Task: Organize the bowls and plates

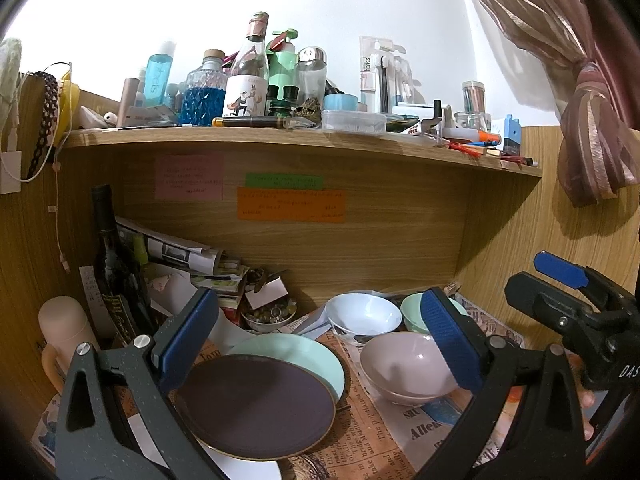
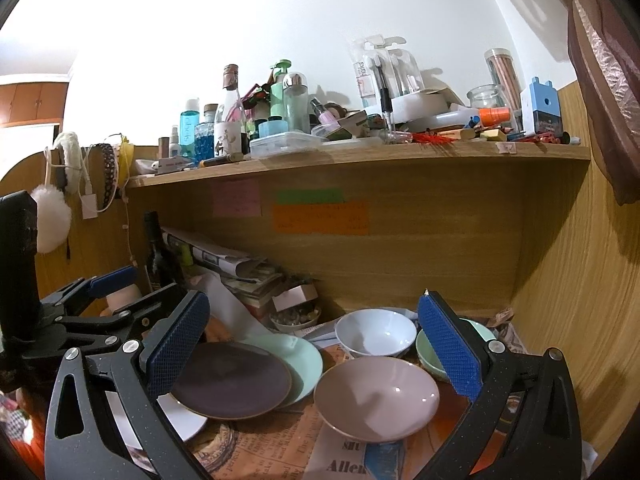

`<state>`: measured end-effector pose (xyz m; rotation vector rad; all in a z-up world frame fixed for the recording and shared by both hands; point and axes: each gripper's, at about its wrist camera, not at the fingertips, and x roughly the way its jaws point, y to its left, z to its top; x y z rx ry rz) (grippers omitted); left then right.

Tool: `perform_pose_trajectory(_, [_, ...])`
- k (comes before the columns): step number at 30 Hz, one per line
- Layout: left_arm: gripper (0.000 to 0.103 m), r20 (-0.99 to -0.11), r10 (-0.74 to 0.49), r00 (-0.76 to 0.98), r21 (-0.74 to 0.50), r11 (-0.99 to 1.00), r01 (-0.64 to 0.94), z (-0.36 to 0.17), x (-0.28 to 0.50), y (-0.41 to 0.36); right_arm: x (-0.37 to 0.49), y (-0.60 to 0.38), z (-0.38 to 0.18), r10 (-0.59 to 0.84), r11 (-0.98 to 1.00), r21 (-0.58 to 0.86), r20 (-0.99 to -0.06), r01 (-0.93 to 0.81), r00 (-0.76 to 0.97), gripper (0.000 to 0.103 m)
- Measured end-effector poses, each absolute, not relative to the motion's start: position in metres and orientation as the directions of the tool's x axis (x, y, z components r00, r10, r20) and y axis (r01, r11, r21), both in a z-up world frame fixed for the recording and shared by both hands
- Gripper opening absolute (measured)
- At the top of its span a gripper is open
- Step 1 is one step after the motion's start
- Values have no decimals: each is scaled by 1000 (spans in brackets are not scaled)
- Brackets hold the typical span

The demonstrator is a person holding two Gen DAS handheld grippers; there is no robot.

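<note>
Both wrist cameras sit low and close over the newspaper-covered tabletop (image 1: pixel 360 432), facing the wooden back panel under the cluttered wooden shelf (image 2: pixel 360 160). The left view looks from the left, the right from the right; both share the round dark purple plate (image 1: pixel 256 404) and pink bowl (image 2: pixel 376 396).

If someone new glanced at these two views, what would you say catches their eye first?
Probably the dishes on the newspaper-covered desk: a dark plate overlapping a mint plate, with a pink bowl in front of a white bowl. Next, the shelf above, crowded with bottles and stationery. Both grippers, left gripper and right gripper, hover open.
</note>
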<state>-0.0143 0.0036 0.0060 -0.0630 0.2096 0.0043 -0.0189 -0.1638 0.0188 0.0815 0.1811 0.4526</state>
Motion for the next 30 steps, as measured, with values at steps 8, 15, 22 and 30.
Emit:
perform_pose_trajectory(8, [103, -210, -1, 978, -60, 998, -12, 5, -14, 4, -18, -164, 18, 440, 897, 124, -160, -424, 883, 103])
perform_pose_trajectory(15, [103, -251, 39, 967, -44, 998, -52, -2, -13, 16, -8, -160, 10, 418, 908, 121, -195, -401, 887, 103])
perform_pose_trajectory(22, [103, -357, 92, 930, -42, 992, -115, -19, -2, 56, 19, -146, -14, 443, 897, 142, -296, -419, 846, 103])
perform_pose_trajectory(30, [101, -526, 107, 844, -87, 980, -178, -57, 28, 114, 44, -122, -47, 433, 899, 142, -426, -414, 795, 103])
